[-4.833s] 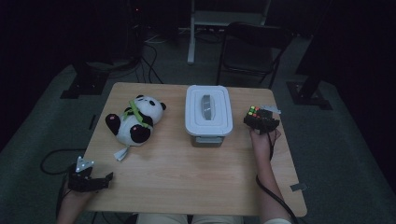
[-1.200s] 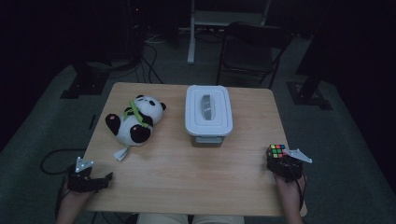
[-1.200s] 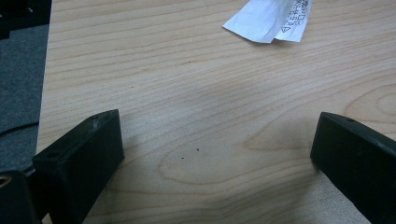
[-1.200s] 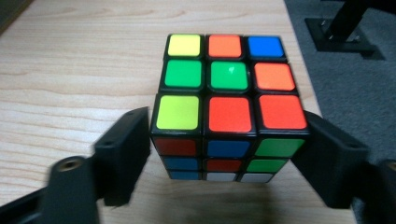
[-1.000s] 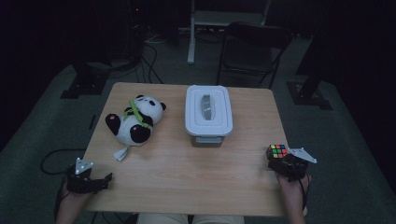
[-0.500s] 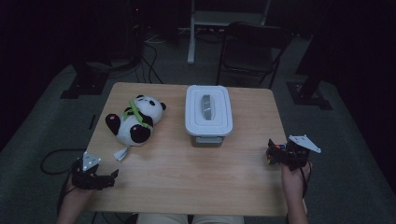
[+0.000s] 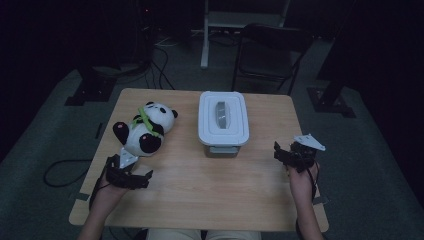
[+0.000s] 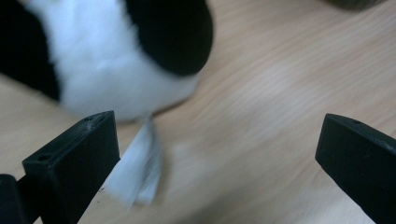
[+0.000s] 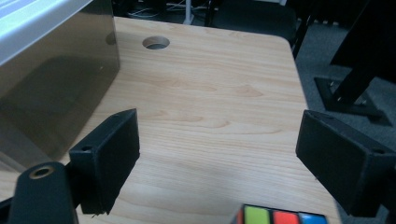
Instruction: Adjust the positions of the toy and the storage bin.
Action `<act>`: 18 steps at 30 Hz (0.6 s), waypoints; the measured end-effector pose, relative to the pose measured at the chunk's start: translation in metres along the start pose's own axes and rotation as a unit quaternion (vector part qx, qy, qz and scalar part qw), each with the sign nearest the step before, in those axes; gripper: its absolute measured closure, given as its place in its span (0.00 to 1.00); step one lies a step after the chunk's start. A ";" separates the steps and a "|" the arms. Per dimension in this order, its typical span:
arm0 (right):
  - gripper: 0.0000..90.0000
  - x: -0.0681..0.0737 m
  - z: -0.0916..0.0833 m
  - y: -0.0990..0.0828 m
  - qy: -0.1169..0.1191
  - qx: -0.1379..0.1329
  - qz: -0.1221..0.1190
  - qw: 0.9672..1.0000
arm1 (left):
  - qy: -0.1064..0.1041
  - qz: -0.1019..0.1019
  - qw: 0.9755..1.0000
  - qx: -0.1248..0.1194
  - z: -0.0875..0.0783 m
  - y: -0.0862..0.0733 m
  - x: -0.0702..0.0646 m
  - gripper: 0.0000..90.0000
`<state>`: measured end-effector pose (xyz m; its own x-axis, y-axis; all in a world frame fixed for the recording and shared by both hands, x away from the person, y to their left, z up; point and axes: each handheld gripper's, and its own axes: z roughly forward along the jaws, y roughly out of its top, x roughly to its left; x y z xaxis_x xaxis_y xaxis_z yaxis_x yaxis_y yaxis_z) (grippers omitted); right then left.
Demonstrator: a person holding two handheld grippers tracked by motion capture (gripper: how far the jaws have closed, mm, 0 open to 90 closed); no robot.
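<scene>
Both grippers are held low with jaws spread wide — left gripper [image 7: 146,176], right gripper [image 7: 278,151].

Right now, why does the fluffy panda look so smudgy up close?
In the left gripper view the black-and-white plush panda sits very near the lens, so it and its white tag blur; the high view is dim but shows it sharper.

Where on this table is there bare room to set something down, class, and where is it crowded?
The widest bare wood lies in front of the lidded plastic box, between the left claw and the right claw. A bare strip runs right of the box to the table edge. The toy panda crowds the left side.
</scene>
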<state>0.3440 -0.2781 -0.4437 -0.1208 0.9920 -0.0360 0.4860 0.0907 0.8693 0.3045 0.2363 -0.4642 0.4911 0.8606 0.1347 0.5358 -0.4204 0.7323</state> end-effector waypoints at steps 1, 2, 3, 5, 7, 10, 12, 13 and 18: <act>0.15 0.002 0.001 0.001 0.001 0.000 0.001 1.000 | -0.004 0.002 1.000 0.000 0.004 0.004 -0.003 0.00; 0.15 0.004 0.002 0.001 0.002 -0.001 0.000 1.000 | -0.005 0.005 1.000 -0.002 0.008 0.009 -0.006 0.00; 0.15 0.006 0.003 0.002 0.004 -0.001 0.000 1.000 | -0.010 0.010 1.000 -0.003 0.012 0.014 -0.009 0.00; 0.15 0.009 0.007 0.004 0.008 0.002 -0.001 1.000 | -0.019 0.016 1.000 -0.001 0.020 0.023 -0.014 0.00; 0.15 0.013 0.013 0.005 0.014 0.005 -0.004 1.000 | -0.032 0.022 0.999 0.004 0.029 0.034 -0.021 0.01; 0.15 0.020 0.019 0.004 0.024 0.005 -0.005 1.000 | -0.040 0.031 0.999 0.009 0.041 0.045 -0.027 0.01; 0.15 0.025 0.024 0.003 0.030 0.009 -0.008 0.999 | -0.036 0.039 0.999 0.009 0.049 0.054 -0.031 0.01; 0.15 0.028 0.027 0.003 0.034 0.010 -0.010 0.999 | -0.039 0.038 0.998 0.006 0.051 0.057 -0.032 0.01; 0.15 0.037 0.037 0.004 0.042 0.019 -0.016 0.999 | -0.043 0.030 0.999 -0.006 0.065 0.071 -0.034 0.01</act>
<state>0.3733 -0.2378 -0.4593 -0.2081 0.9779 -0.0211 0.5121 0.1273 0.8494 0.3706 0.1580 -0.4605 0.5800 0.8056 0.1207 0.4955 -0.4665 0.7328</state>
